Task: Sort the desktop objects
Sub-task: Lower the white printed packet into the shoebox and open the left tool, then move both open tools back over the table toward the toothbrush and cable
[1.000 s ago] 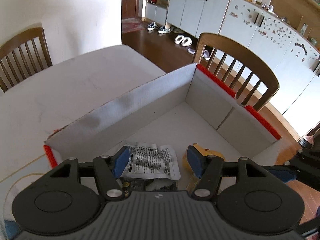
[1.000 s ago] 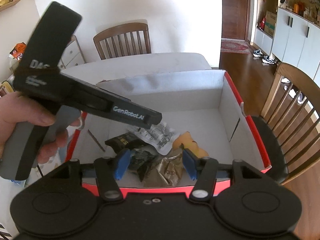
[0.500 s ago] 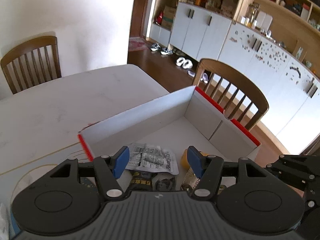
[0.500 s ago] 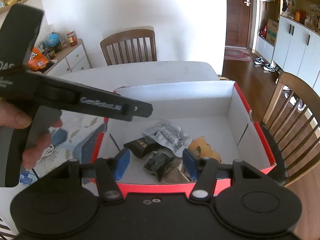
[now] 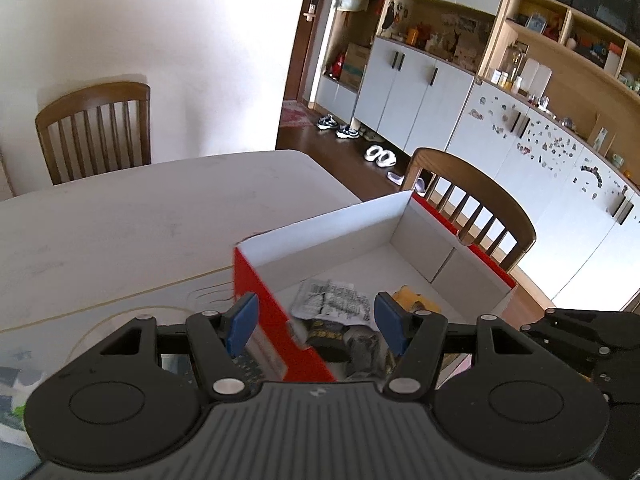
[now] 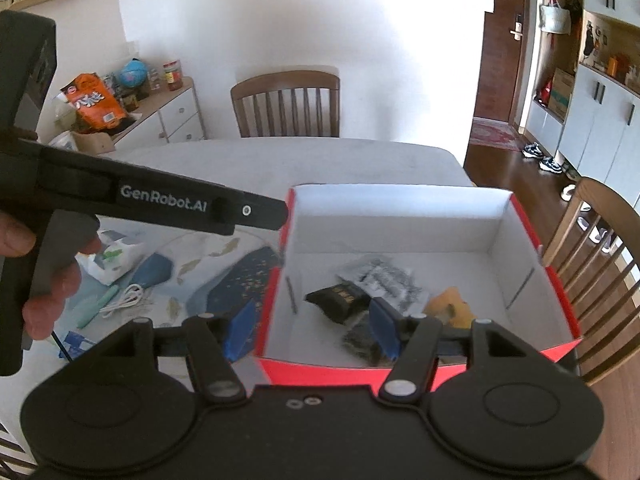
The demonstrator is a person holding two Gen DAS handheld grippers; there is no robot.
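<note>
A red box with a white inside (image 6: 532, 224) (image 5: 256, 280) stands on the table. In it lie a silver printed packet (image 6: 380, 276) (image 5: 332, 300), a black packet (image 6: 338, 298), a yellow object (image 6: 452, 308) (image 5: 412, 296) and a dark crumpled wrapper (image 6: 360, 340). My left gripper (image 5: 316, 322) is open and empty above the box's left wall. My right gripper (image 6: 312, 326) is open and empty over the box's near left corner. The left gripper's body (image 6: 160, 204) shows in the right wrist view, held by a hand.
Left of the box on a patterned mat (image 6: 240, 276) lie a white cable (image 6: 128, 298), a green pen (image 6: 98, 306) and a white bag (image 6: 112, 258). Wooden chairs stand at the far side (image 6: 286, 106) and at the right (image 5: 472, 196). A sideboard (image 6: 160, 116) holds clutter.
Both grippers have pulled back and up, and shifted left away from the box's inside. The left gripper now sits over the box's left wall. Both stayed open.
</note>
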